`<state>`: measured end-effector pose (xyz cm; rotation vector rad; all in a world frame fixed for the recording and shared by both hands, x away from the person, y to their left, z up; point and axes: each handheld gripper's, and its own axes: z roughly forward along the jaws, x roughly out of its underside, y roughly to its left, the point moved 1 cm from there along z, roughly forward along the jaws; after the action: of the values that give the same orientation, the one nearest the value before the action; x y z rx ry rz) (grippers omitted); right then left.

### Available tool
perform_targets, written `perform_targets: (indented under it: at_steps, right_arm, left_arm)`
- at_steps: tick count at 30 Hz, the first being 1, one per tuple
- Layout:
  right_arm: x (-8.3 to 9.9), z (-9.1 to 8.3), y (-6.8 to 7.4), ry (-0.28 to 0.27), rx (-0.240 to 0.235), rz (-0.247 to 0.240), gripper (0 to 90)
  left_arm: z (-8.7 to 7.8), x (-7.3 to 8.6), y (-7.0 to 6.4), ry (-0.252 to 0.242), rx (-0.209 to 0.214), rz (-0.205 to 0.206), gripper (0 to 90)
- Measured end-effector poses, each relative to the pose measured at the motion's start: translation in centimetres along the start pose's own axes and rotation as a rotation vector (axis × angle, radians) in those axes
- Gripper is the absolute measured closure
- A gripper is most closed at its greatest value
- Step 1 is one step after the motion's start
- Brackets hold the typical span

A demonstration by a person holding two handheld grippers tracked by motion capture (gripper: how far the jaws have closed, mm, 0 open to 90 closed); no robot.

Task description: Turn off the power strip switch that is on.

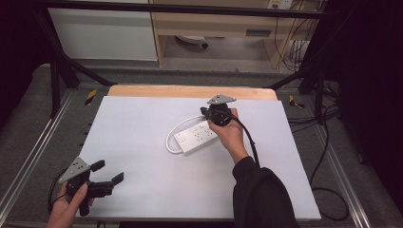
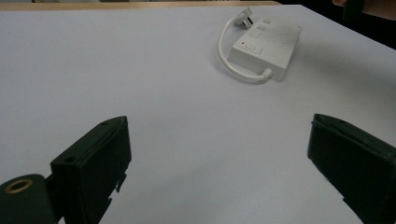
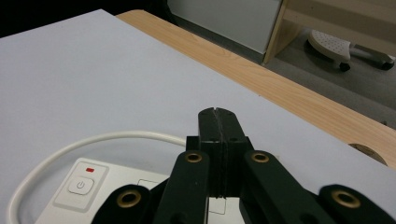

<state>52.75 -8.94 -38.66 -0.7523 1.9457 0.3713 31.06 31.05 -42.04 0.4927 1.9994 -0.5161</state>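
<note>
A white power strip (image 1: pixel 197 137) lies flat near the middle of the white table top (image 1: pixel 142 156), with its short white cable (image 1: pixel 170 138) looped off its left end. In the right gripper view the strip (image 3: pixel 56 205) shows a power button (image 3: pixel 80 185) under a small red mark. My right gripper (image 3: pixel 218 114) is shut with nothing between its jaws and hovers over the strip's far end (image 1: pixel 209 114). My left gripper (image 1: pixel 108 171) sits at the near left corner, open and holding nothing. It (image 2: pixel 219 122) faces the strip (image 2: pixel 268 46) from a distance.
A wooden table edge (image 1: pixel 190 91) borders the far side of the white top. Beyond it stand a white cabinet (image 1: pixel 104 33) and a wooden shelf (image 1: pixel 214 23). Black frame bars (image 1: pixel 62 61) flank the table, and loose black cables (image 1: pixel 328 156) run along the right.
</note>
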Motion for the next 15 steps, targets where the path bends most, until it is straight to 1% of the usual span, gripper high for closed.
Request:
perform_targets:
  at_steps: [14,15]
  right_arm:
    - [0.46,0.75,0.23,0.016,-0.002,0.006,90.0]
    - [0.52,0.86,0.33,0.019,-0.003,0.012,90.0]
  left_arm:
    - [0.0,0.0,0.01,0.0,0.0,0.0,6.1]
    - [0.0,0.0,0.0,0.0,0.0,0.0,6.1]
